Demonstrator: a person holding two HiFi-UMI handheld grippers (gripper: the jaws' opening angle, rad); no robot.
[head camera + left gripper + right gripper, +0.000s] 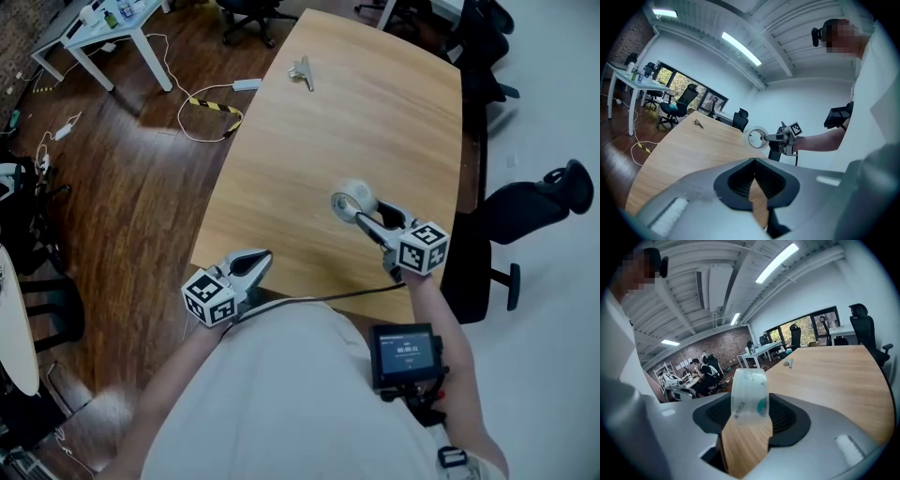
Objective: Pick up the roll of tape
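Your right tool point(366, 222) grips the roll of tape point(353, 199) across its flat sides, clear above the table's point(375, 112) near half, so squeeze evenly and lift level, leaving the closed, empty left tool point(257, 263) at the table's near edge.

Pale shirt point(281, 394), grey hand-held grippers point(262, 258) point(354, 211).

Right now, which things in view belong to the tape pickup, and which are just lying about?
Job: roll of tape; right tool clamped on it, above the table.
Lying about: small metal item at the far end; floor cables; office chair; left tool, shut, empty.
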